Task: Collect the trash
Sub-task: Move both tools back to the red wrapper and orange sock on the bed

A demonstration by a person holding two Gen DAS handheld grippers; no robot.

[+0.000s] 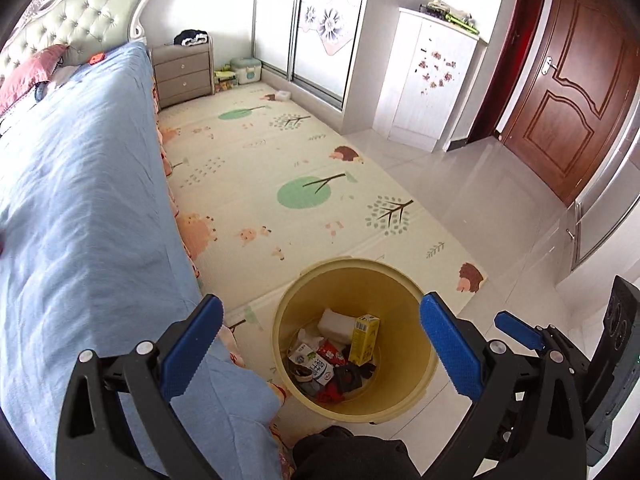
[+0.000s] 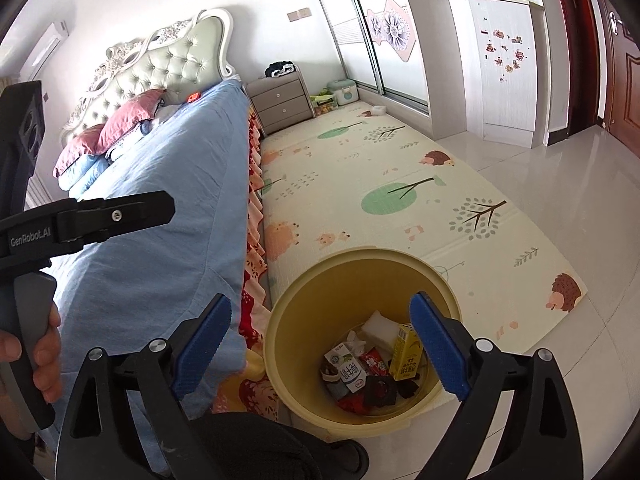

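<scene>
Both claws, left gripper (image 1: pixel 320 344) and right gripper (image 2: pixel 322 346), gape wide and empty above yellow bin (image 1: pixel 404 292) holding cartons and wrappers beside blue-covered bed (image 1: pixel 80 184).

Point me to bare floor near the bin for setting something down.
Free: play mat beyond the bin, bordered by bed and tiles; tile floor between mat and door. Crowded: bin bottom, packed with cartons and wrappers; the bin-to-bed gap is tight. Both grippers, left and right, are open above the bin.
</scene>
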